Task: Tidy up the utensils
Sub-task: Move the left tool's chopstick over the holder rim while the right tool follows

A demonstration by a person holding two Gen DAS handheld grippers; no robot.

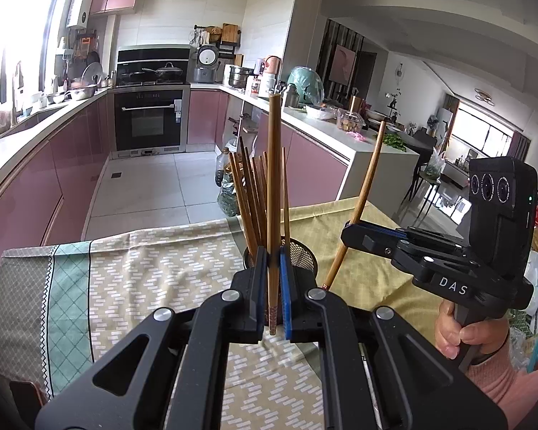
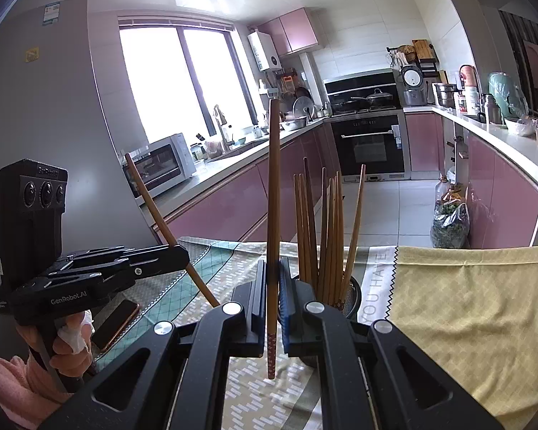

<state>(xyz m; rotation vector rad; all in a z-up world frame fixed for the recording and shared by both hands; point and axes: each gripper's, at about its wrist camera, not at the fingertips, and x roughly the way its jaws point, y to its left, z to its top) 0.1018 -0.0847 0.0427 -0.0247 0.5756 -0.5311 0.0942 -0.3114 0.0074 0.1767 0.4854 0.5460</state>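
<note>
Each of my grippers is shut on one brown wooden chopstick. In the left wrist view, the left gripper (image 1: pixel 272 254) pinches its chopstick (image 1: pixel 273 179) upright, patterned tip down, just in front of a dark mesh holder (image 1: pixel 303 254) with several chopsticks (image 1: pixel 251 193) standing in it. To the right, the right gripper (image 1: pixel 346 231) holds its own chopstick (image 1: pixel 367 179) tilted. In the right wrist view, the right gripper (image 2: pixel 272 265) grips an upright chopstick (image 2: pixel 273 186) beside the holder (image 2: pixel 353 292). The left gripper (image 2: pixel 184 254) holds a slanted chopstick (image 2: pixel 150 204) at the left.
The table carries a patterned beige-and-teal cloth (image 1: pixel 143 268) and a yellow cloth (image 2: pixel 466 304). A phone (image 2: pixel 116 322) lies on the table under the left gripper. Beyond the table's far edge are the kitchen floor, pink cabinets and bags (image 2: pixel 450 222) on the floor.
</note>
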